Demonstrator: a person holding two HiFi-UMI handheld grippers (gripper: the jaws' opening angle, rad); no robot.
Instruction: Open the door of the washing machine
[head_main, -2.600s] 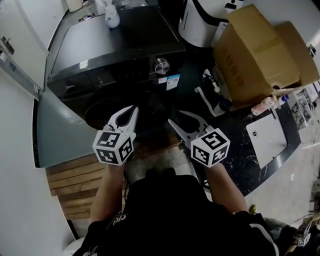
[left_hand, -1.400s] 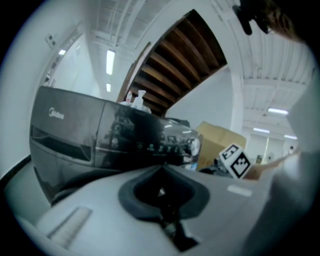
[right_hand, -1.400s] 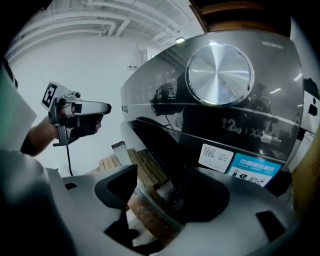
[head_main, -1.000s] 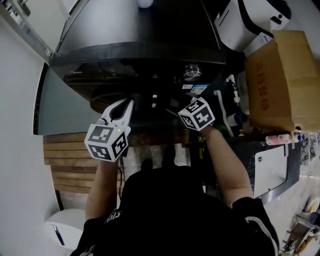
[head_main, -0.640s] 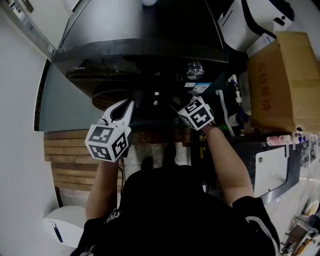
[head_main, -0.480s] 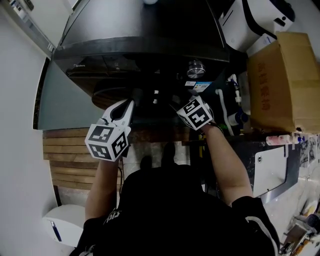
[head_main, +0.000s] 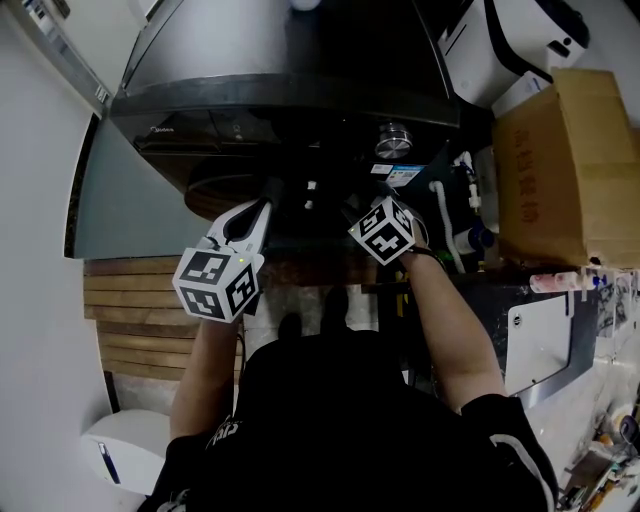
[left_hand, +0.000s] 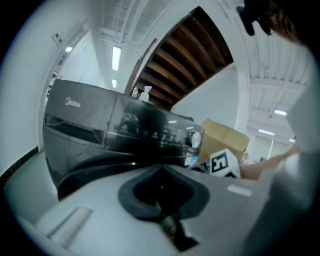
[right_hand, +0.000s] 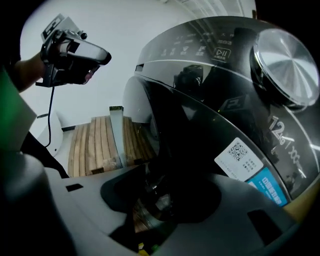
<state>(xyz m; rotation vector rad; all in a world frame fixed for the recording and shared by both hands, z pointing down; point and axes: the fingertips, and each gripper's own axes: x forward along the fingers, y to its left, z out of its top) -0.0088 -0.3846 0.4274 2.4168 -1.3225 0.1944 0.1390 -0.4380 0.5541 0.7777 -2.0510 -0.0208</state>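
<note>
One change: right gripper (right_hand: 160, 197) closing its jaws around the door (right_hand: 200, 135); left gripper (head_main: 262, 212) stays pinched together.

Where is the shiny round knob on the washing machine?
In the head view, the knob sits on the washing machine's dark front panel, right of the middle, just above the blue-and-white sticker.
</note>
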